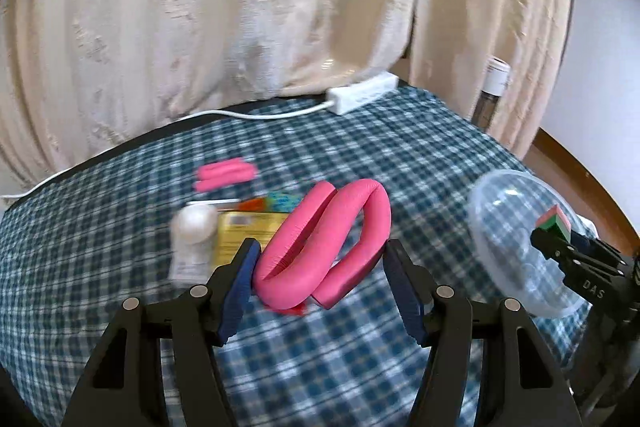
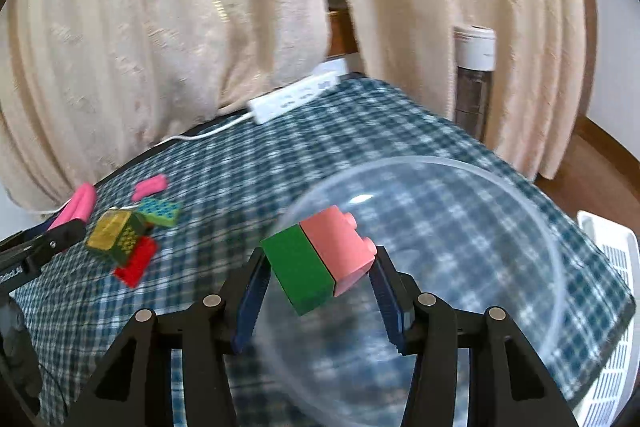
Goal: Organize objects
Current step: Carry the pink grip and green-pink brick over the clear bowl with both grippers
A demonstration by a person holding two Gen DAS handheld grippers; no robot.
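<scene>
The left tool is clamped on one pink foam curler, bent into a double loop, with a blue pad pressing each side; the curler hangs above the checked cloth covering the surface. The right tool is clamped on one block stack made of two joined bricks, one green and one pink with studs, held tilted above one clear plastic bowl that rests on the right part of the surface. In the left wrist view the same bowl appears at the right with the right tool in front of it. Loose items lie in a cluster on the cloth: one straight pair of pink curlers lying side by side toward the back, one white bottle lying blurred, one yellow box, one red brick and one teal brick. One white power strip with its cable lies at the far edge of the surface, touching the cream curtain. One tall clear container with a white cap stands behind the surface at the right. One white slatted basket sits beside the surface at the far right edge.
</scene>
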